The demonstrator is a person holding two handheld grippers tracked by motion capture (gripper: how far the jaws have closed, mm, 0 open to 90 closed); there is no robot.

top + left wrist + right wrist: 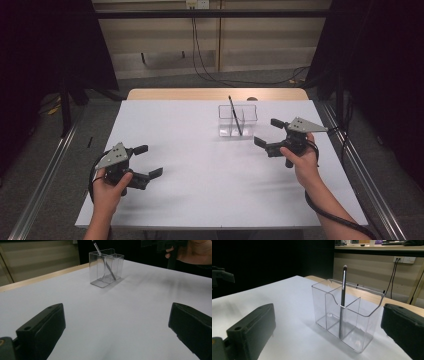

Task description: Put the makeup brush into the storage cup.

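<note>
- Dark drapes flank the work area; a beige panelled wall (165, 45) with hanging black cables (200, 55) stands behind it.
- White rectangular table top (200, 200), with a bare wooden strip (175, 94) along its far edge, carries everything.
- Left hand (107, 192) holds the left black two-jaw gripper (148, 161) with grey three-cornered plate above the near left part of the table. Jaws stand wide apart, nothing between them; the left gripper view confirms bare white surface in the gap.
- Right hand (302, 162) holds the right black two-jaw gripper (267, 132) toward the right edge, just beside the holder. Jaws stand wide apart and grip nothing; in the right gripper view the holder sits between and beyond them, untouched.
- Clear plastic two-compartment holder (245, 122) stands upright on the far half of the table, right of centre, near the far edge.
- Slim dark makeup brush with silver-grey handle (342, 302) stands in the holder, leaning against the dividing wall, its tip rising above the rim. Which compartment holds its foot cannot be told for certain.
</note>
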